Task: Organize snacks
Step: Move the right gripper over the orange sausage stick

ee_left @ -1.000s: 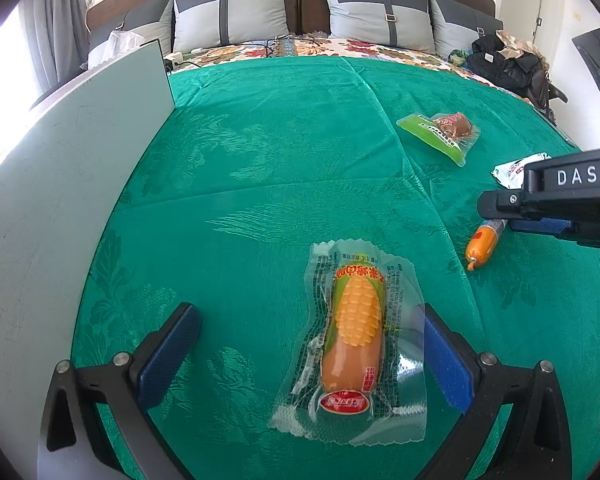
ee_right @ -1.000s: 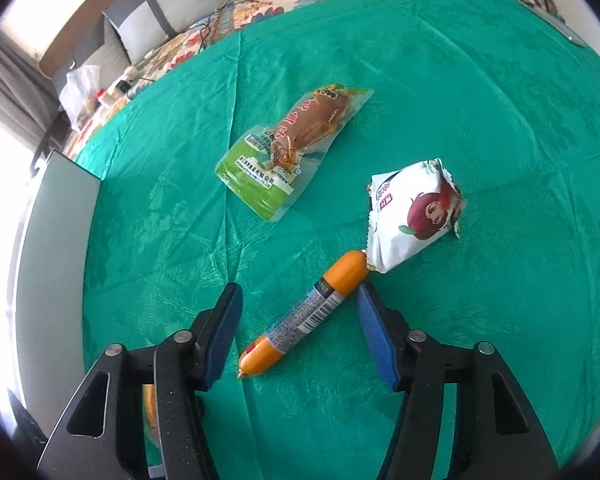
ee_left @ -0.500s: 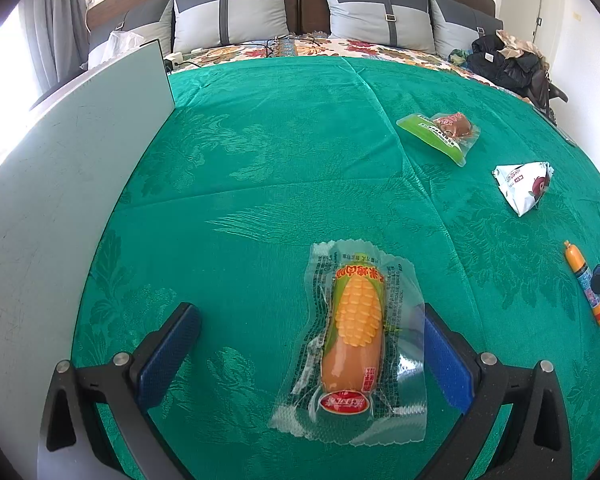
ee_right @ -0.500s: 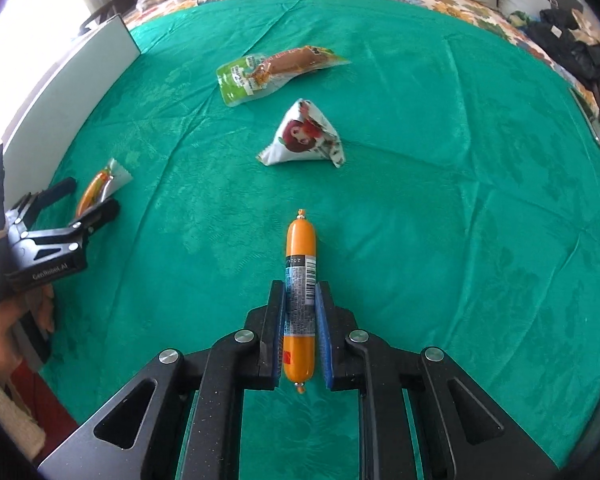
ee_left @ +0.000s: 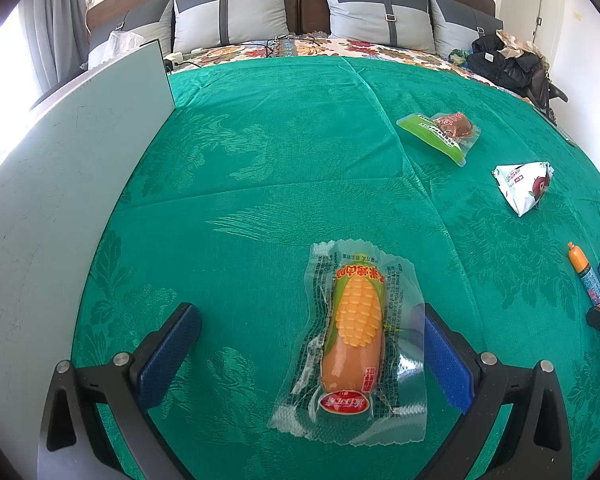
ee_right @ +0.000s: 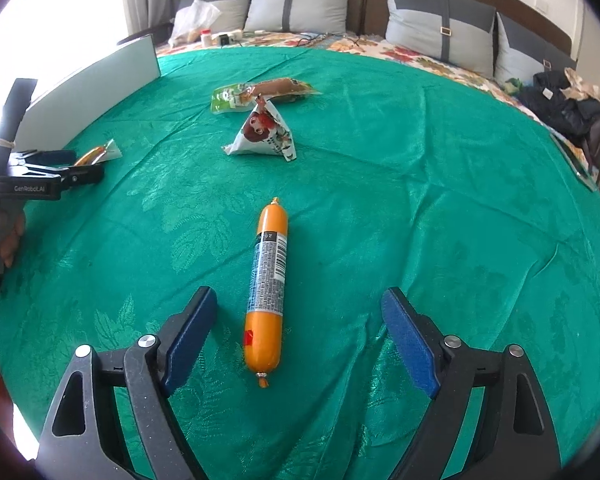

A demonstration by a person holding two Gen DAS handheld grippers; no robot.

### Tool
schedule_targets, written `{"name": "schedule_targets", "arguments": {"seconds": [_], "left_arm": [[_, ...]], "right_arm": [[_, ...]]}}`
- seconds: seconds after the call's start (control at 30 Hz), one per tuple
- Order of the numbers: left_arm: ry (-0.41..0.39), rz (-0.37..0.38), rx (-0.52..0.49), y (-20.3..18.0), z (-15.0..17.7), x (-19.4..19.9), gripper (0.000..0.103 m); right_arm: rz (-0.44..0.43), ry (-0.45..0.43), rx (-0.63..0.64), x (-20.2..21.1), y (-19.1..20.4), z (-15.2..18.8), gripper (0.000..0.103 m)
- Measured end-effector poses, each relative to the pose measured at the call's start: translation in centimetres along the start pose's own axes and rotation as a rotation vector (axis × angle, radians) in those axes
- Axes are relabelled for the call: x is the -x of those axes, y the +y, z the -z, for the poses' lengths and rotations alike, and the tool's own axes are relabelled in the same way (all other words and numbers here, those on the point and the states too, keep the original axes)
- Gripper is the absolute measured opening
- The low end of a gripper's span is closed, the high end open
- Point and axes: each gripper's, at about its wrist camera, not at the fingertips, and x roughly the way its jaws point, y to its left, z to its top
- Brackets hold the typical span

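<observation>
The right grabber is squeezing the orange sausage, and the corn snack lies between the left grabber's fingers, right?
Not quite. In the right wrist view the right gripper is open, and the orange sausage lies loose between its fingers. The corn snack does lie between the left gripper fingers.

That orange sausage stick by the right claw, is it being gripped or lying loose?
Loose. The orange sausage lies flat on the green cloth between the open right claw, touching neither finger.

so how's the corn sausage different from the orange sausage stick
The corn sausage sits in a loose clear pouch with flat sealed edges; the orange sausage stick is skin-tight with clipped ends. The corn one shows yellow kernels, the stick a barcode label. Both lie flat on the green cloth between open fingers.
</observation>
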Motion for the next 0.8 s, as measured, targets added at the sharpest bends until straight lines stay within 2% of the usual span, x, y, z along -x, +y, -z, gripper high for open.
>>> {"name": "schedule_targets", "arguments": {"seconds": [0.8], "left_arm": [[0.0,-0.002,-0.001,0.02,0.0,0.0,0.103]], "right_arm": [[-0.005,0.0,-0.007,-0.79,-0.01,-0.39,0.089]]}}
